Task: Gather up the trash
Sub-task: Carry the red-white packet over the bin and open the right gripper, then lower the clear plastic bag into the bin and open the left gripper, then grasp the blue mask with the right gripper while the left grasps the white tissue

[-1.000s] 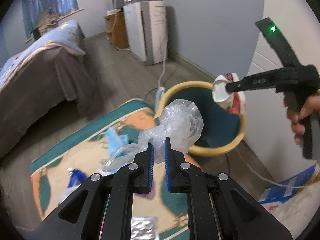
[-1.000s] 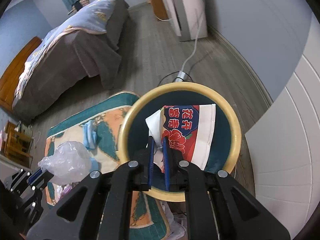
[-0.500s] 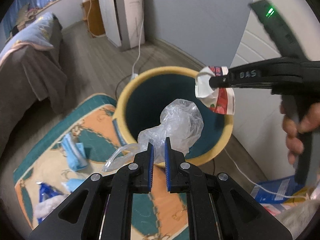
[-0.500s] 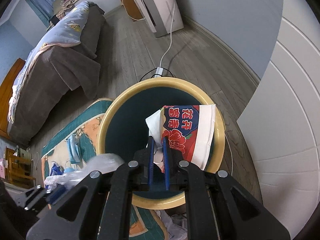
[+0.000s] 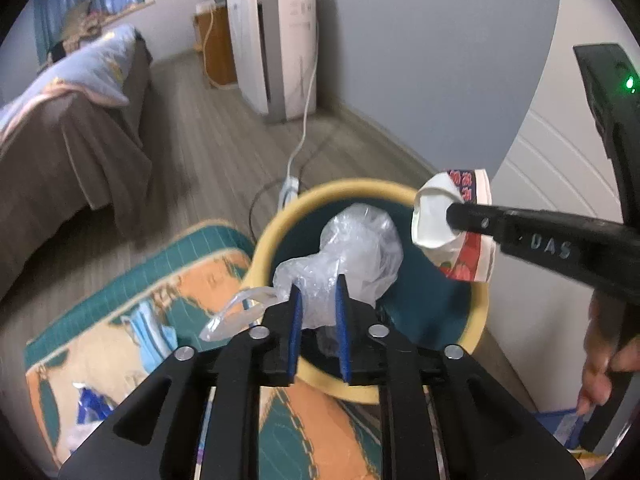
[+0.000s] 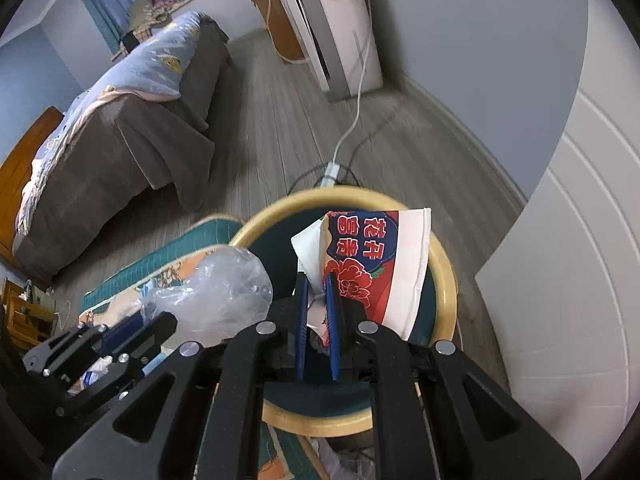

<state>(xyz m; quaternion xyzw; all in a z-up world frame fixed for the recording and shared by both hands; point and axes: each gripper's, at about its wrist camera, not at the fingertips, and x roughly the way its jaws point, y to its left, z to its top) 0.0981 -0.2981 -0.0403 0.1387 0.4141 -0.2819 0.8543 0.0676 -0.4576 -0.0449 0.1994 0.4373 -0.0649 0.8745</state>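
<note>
Hanging over the yellow-rimmed bin (image 5: 478, 312), the left gripper (image 5: 319, 284) has just been opening its jaws a little, and the crinkly clear plastic bag (image 5: 360, 248) sits loosely between them, puffing up above the bin's mouth. Only the left view shows a hand (image 5: 604, 360) on the right gripper's handle and a blue face mask (image 5: 150, 334) on the rug beside the bin. Only the right view shows the red and blue paper wrapper (image 6: 376, 264) spread flat with its printed side up; the right gripper (image 6: 317, 284) pinches its crumpled end with narrow jaws, its long side pointing away over the bin.

Bin (image 5: 276, 232) on floor; rug (image 5: 120, 304) left; bed (image 5: 60, 140) behind.
</note>
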